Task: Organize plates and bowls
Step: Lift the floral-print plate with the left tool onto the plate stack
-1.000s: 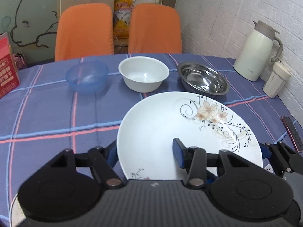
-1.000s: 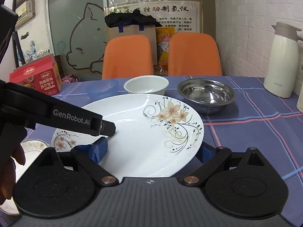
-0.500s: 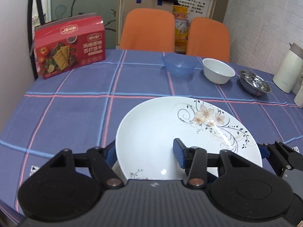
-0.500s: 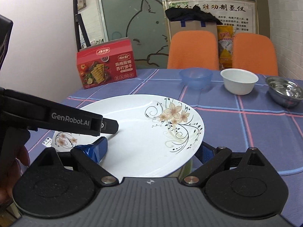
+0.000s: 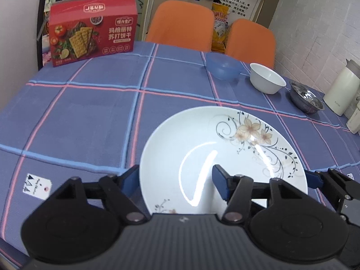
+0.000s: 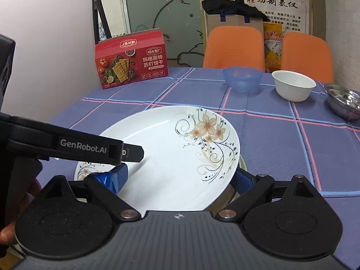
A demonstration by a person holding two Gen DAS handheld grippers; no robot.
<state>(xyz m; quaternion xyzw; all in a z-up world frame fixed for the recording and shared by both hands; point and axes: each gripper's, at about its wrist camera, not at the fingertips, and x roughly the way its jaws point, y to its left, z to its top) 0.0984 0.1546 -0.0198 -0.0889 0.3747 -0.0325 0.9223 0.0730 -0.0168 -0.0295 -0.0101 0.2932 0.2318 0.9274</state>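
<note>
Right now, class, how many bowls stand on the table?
3, in a far row: blue plastic bowl, white bowl right of it, steel bowl rightmost, partly cut off.

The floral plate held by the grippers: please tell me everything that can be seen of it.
The floral plate is round, glossy white, ceramic-looking, with beige flowers and black swirling vines on one side and a smaller sprig near the opposite rim. It is empty and tilted above the checked tablecloth. The left gripper and right gripper each straddle its rim.
</note>
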